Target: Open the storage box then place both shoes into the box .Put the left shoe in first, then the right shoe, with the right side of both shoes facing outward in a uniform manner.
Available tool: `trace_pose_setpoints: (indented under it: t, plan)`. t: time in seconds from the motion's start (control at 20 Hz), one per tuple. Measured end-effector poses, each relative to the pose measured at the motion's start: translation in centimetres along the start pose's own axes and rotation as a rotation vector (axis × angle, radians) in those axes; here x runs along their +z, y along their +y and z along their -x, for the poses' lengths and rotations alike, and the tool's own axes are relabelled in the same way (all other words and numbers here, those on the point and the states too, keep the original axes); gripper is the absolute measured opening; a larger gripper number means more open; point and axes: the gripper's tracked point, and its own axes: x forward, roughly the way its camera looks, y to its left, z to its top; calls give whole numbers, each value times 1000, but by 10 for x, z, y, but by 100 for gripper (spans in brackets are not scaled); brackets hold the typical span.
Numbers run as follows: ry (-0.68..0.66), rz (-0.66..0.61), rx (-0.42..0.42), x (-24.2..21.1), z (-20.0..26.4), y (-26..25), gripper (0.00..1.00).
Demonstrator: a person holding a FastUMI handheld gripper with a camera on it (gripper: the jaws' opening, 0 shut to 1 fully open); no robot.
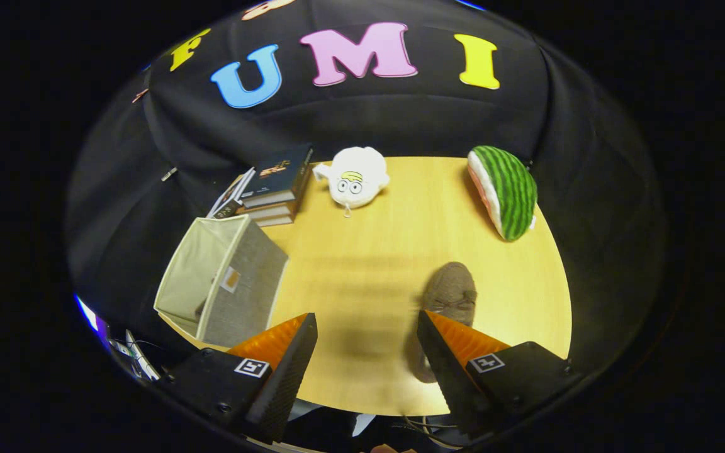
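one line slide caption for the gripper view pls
Open gripper hovers over a light wooden table, brown knit shoe by one finger, open grey fabric storage box alongside.

Probably recording booth: cloth-walled table (400,251)

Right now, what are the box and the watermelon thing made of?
The storage box looks like stiff woven fabric, grey outside and pale inside, with a matte weave. The watermelon seems a soft plush toy: fuzzy striped cloth, squashy shape. The jaws stand open above the table.
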Motion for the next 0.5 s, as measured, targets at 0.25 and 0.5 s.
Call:
trace_pose_setpoints:
  t: [0.25, 0.5]
  plan:
    - [74, 59, -40, -37, -18, -75, 99]
    - [144, 86, -37, -74, -54, -117, 99]
